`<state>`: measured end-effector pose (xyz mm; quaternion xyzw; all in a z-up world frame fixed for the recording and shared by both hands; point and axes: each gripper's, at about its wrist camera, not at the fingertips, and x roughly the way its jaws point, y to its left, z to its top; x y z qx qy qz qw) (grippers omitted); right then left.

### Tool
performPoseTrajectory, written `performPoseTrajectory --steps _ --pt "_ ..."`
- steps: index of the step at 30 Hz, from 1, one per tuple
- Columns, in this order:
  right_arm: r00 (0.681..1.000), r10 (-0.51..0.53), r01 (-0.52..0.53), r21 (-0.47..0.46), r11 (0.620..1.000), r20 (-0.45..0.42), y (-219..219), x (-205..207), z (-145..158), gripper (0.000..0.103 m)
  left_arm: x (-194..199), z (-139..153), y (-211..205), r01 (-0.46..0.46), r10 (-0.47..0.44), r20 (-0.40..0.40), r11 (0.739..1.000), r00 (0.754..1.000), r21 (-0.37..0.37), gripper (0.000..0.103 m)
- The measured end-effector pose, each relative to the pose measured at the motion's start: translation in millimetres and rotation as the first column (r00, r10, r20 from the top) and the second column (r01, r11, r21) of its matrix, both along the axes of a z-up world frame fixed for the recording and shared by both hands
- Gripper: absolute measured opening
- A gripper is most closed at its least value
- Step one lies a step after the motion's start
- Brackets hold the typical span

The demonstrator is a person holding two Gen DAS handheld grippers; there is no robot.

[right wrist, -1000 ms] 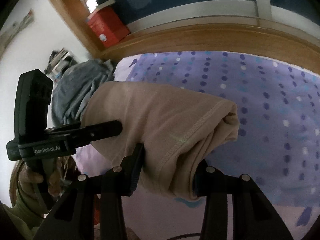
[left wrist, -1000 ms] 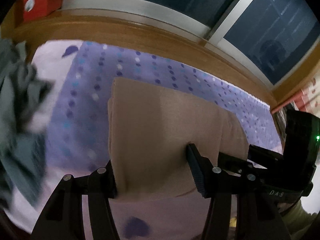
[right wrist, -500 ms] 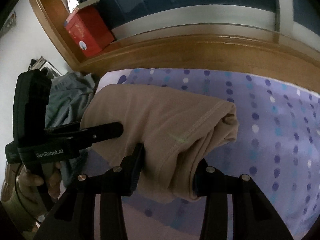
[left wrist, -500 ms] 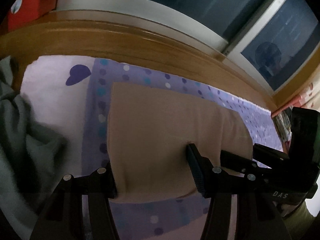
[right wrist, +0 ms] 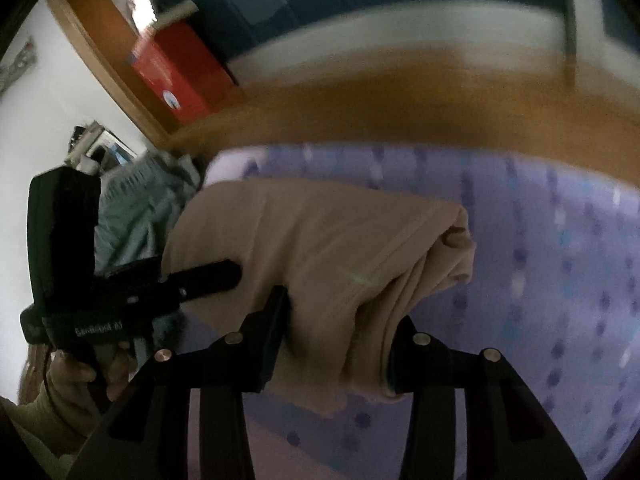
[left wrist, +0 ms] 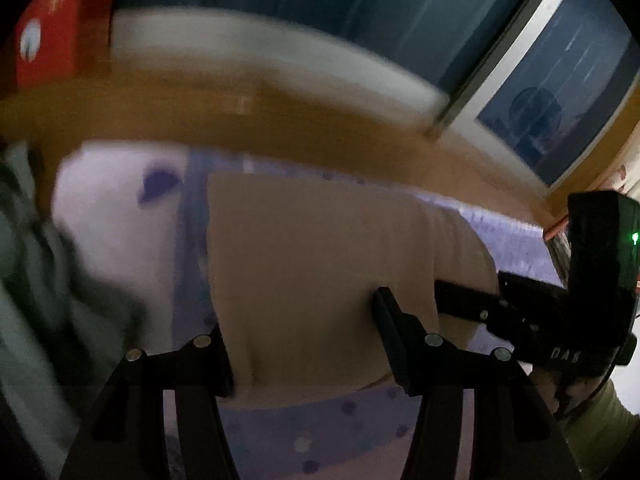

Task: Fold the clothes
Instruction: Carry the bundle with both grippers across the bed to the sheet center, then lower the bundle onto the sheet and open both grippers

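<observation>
A folded beige garment point(left wrist: 320, 264) hangs above the purple dotted bed sheet point(left wrist: 348, 436), carried between both grippers. My left gripper point(left wrist: 304, 344) is shut on its flat left end, the cloth filling the gap between the pads. My right gripper point(right wrist: 336, 340) is shut on the bunched right end of the beige garment point(right wrist: 320, 248), where the folded layers and a stitched hem show. Each gripper appears in the other's view: the right gripper point(left wrist: 472, 304) at the right, the left gripper point(right wrist: 236, 274) at the left, both pressed into the cloth. Both views are blurred.
A pile of grey-green clothes point(left wrist: 48, 288) lies at the left end of the bed. A wooden ledge point(left wrist: 240, 116) runs behind the bed under dark windows, with a red box point(left wrist: 56, 36) on it. A hand point(right wrist: 80, 372) holds the left gripper's handle.
Both grippers have carried the beige garment toward the left end of the bed and the wooden ledge; the grey-green pile and the red box now sit nearer. The grips are unchanged.
</observation>
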<state>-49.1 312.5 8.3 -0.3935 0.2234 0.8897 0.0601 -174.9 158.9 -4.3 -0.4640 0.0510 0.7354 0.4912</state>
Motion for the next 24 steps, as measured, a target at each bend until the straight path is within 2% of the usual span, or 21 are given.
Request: performPoseTrajectory --steps 2,4,6,10,12,13,15,17,21,24 --pt "0.999 0.023 -0.021 0.052 0.998 -0.042 3.7 -5.4 17.9 0.041 -3.7 19.3 3.3 0.001 0.000 -0.046 0.999 0.999 0.039 0.057" --pt "0.998 0.044 -0.040 0.085 0.996 -0.051 7.7 -10.3 26.5 0.041 -4.1 18.8 7.6 0.003 -0.001 -0.049 1.000 0.999 0.025 0.057" --pt "0.998 0.052 -0.050 0.074 0.996 -0.024 10.4 -11.9 19.4 0.041 -2.3 9.8 9.9 0.005 -0.005 -0.038 1.000 0.999 0.002 0.057" --pt "0.994 0.063 -0.062 -0.020 0.998 0.083 11.2 -4.3 -28.0 0.041 6.3 -30.2 7.3 0.012 -0.012 0.003 0.997 1.000 -0.071 0.057" --pt "0.991 0.053 -0.042 -0.092 0.995 0.119 10.0 2.9 -52.1 0.043 11.0 -52.4 4.4 0.016 -0.014 0.018 0.994 1.000 -0.111 0.064" --pt "0.993 0.039 -0.025 -0.121 0.992 0.109 11.1 6.9 -56.4 0.044 11.9 -54.9 -0.4 0.015 -0.013 0.012 0.996 1.000 -0.093 0.066" --pt "0.995 0.007 0.010 -0.171 0.985 0.102 16.4 13.1 -59.0 0.050 5.0 -56.5 -6.9 0.000 0.006 0.073 0.996 0.997 -0.085 0.067" --pt "0.995 -0.016 0.035 -0.184 0.982 0.101 20.5 17.7 -57.9 0.051 1.3 -55.7 -13.1 -0.014 0.024 0.111 0.996 0.994 -0.089 0.067" --pt "0.994 -0.049 0.058 -0.094 0.994 0.095 17.5 32.5 -35.5 0.052 7.0 -28.9 -27.8 -0.031 0.035 0.026 0.993 0.999 -0.118 0.066" --pt "0.996 -0.089 0.089 0.008 0.996 0.031 12.5 48.7 -6.4 0.052 14.4 -0.9 -29.5 -0.007 0.003 -0.036 0.996 0.999 -0.090 0.066"
